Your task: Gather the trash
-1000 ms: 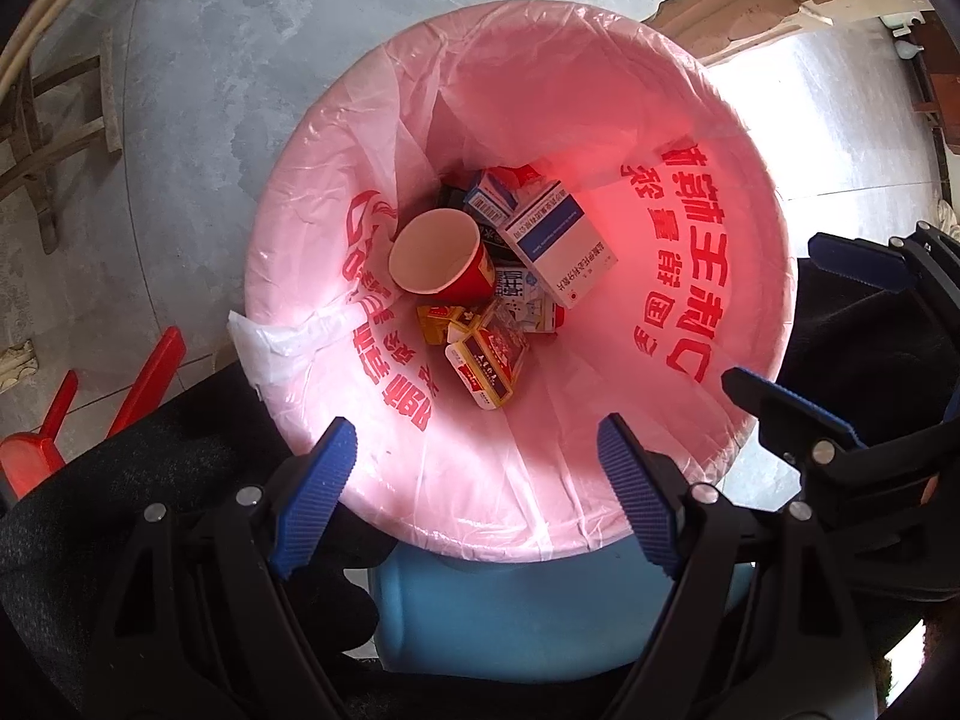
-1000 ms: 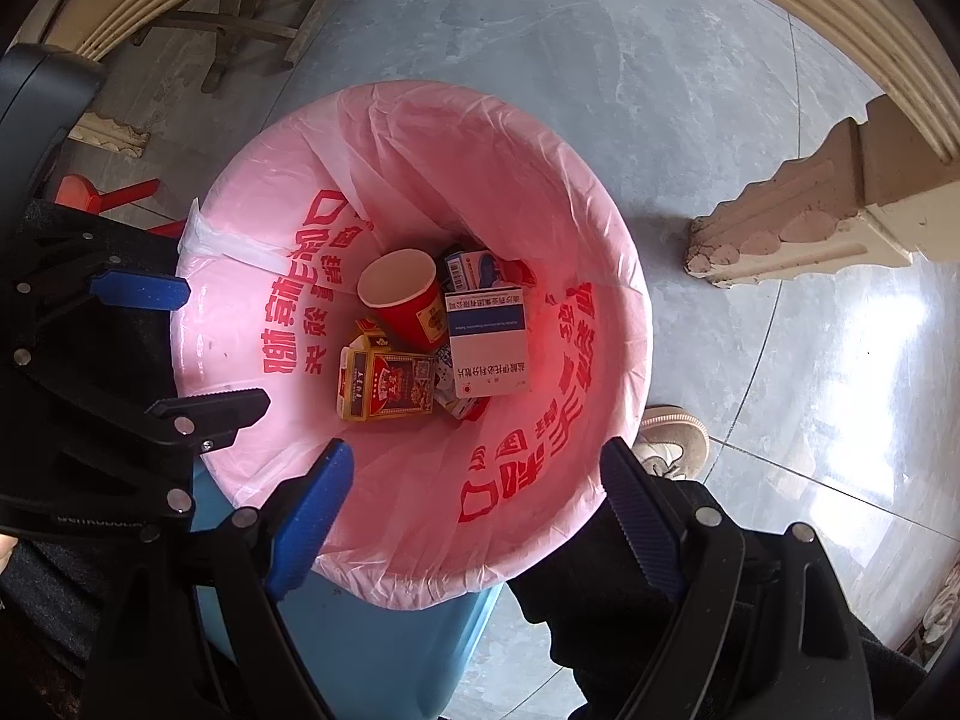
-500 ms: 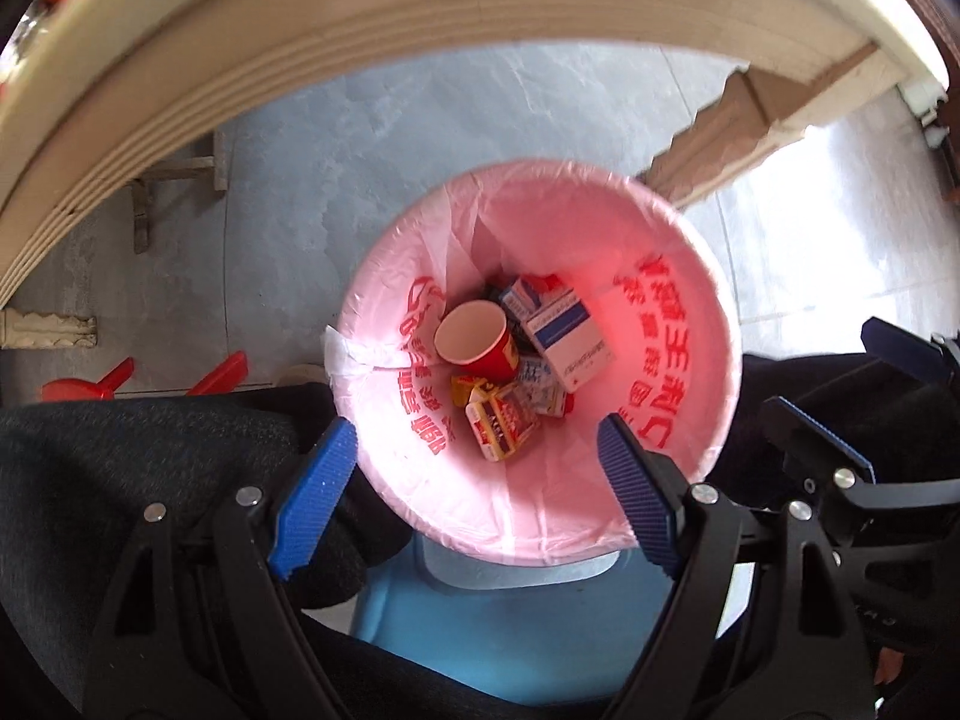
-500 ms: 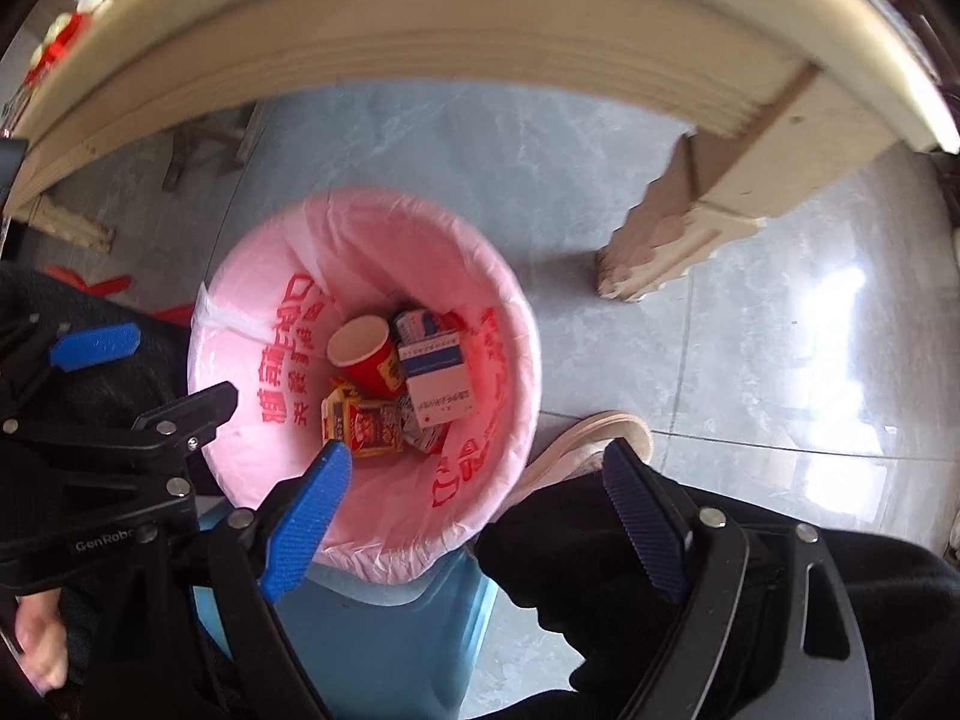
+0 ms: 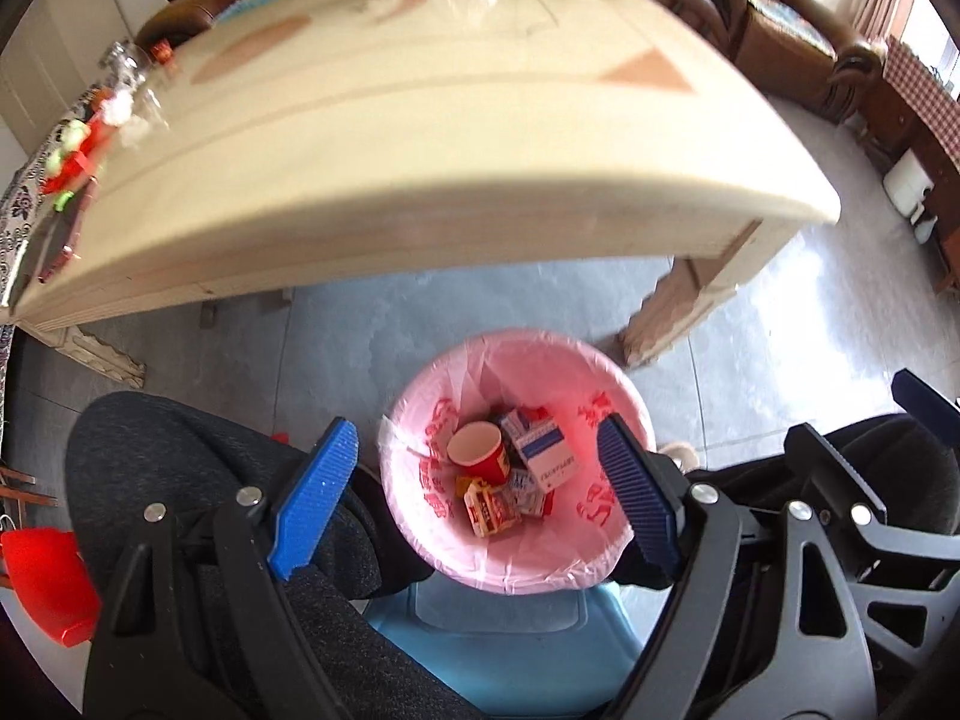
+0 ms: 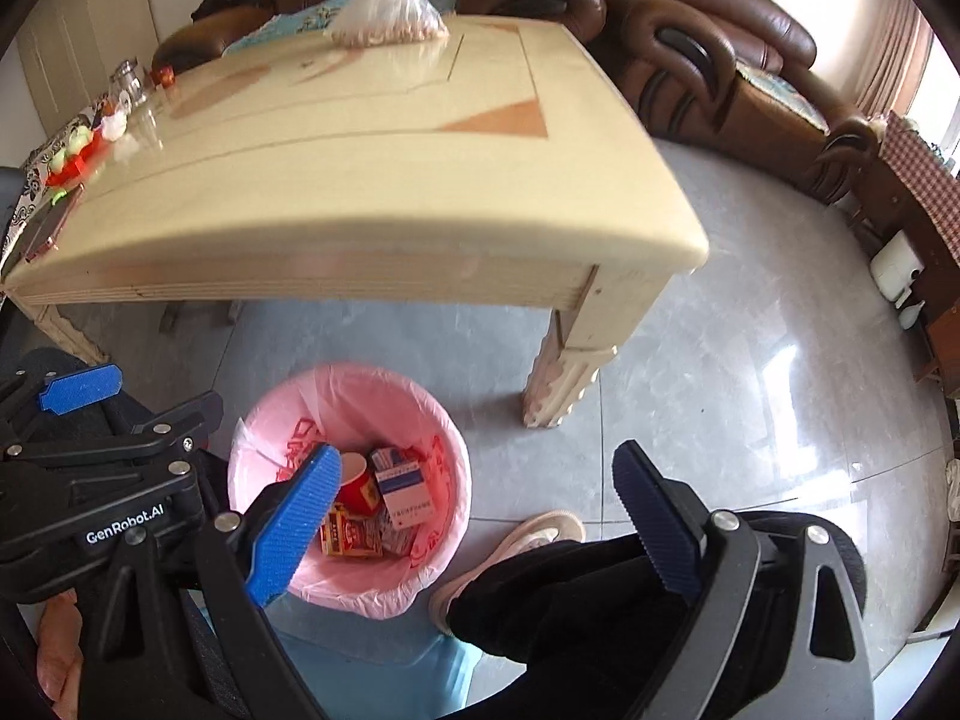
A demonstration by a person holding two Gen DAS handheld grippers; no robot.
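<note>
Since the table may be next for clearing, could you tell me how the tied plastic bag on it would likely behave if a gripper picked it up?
The plastic bag slumps into a soft mound, so it would probably sag and deform. Its knotted handles stick up, likely the easiest grab point. The thin, shiny film may slip between the pads; its weight cannot be judged from here.

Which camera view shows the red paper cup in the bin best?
The left wrist view: the red paper cup shows its whole open mouth. In the right wrist view, a blue finger covers part of the cup.
</note>
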